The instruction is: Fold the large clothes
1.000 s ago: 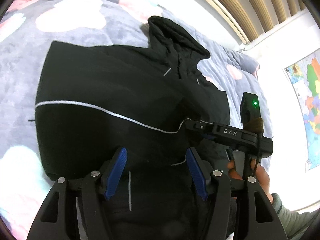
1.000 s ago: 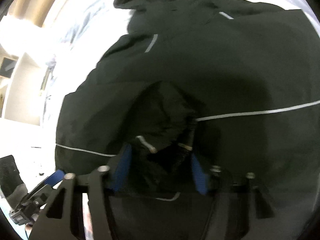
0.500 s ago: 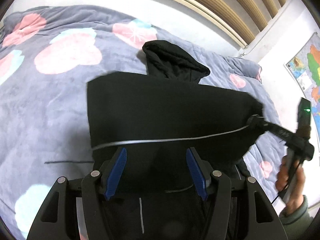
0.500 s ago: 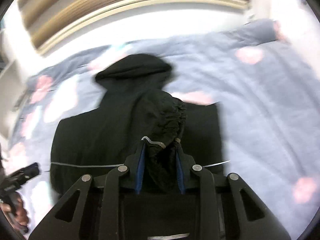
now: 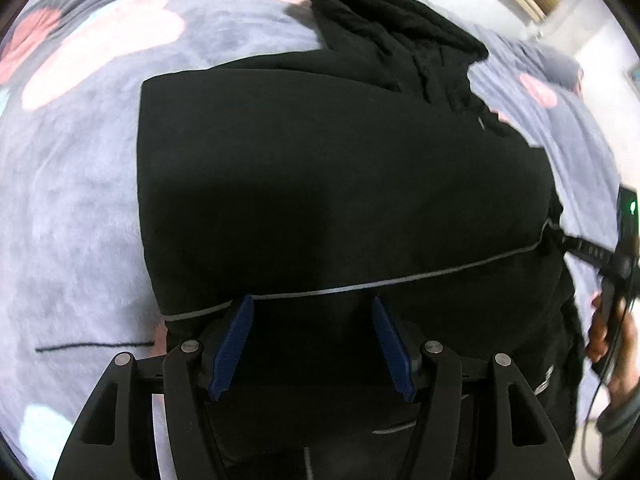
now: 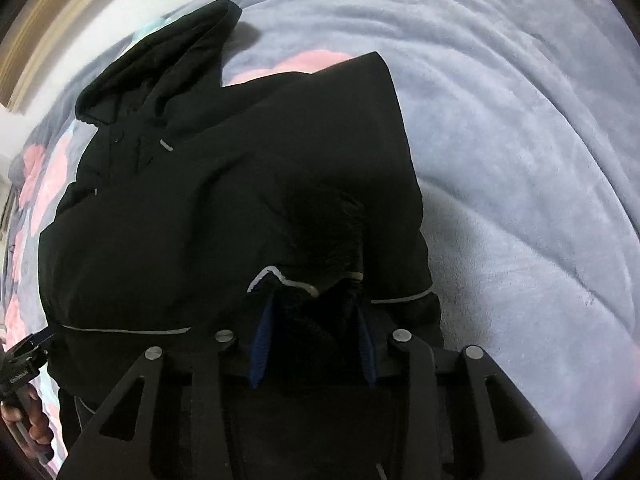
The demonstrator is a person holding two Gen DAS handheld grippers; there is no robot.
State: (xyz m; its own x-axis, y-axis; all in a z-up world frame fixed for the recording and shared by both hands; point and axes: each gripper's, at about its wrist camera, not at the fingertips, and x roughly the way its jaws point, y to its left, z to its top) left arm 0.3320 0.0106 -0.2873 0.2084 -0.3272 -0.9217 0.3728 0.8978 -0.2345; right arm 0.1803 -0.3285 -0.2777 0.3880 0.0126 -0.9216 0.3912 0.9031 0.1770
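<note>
A large black hooded jacket (image 5: pixel 340 184) with a thin grey piping line lies on the bed, its hood (image 5: pixel 384 20) at the far end. It also shows in the right wrist view (image 6: pixel 224 200). My left gripper (image 5: pixel 310 340) is open over the near part of the jacket, its blue pads apart with black cloth beneath them. My right gripper (image 6: pixel 314 332) is shut on a bunched fold of the jacket's cloth, with the piping at its tips. The right gripper also shows at the right edge of the left wrist view (image 5: pixel 560 240), at the jacket's side.
A grey-blue fleece blanket (image 6: pixel 520 160) with pink and pale blue shapes covers the bed. A thin dark thread (image 5: pixel 96 346) lies on the blanket to the left. A wall and wooden slats are at the far edge.
The jacket's lifted part has come down onto the bed and both cameras have tilted downward, closer to the cloth. The right gripper's jaws stand a little wider around the bunched fold.
</note>
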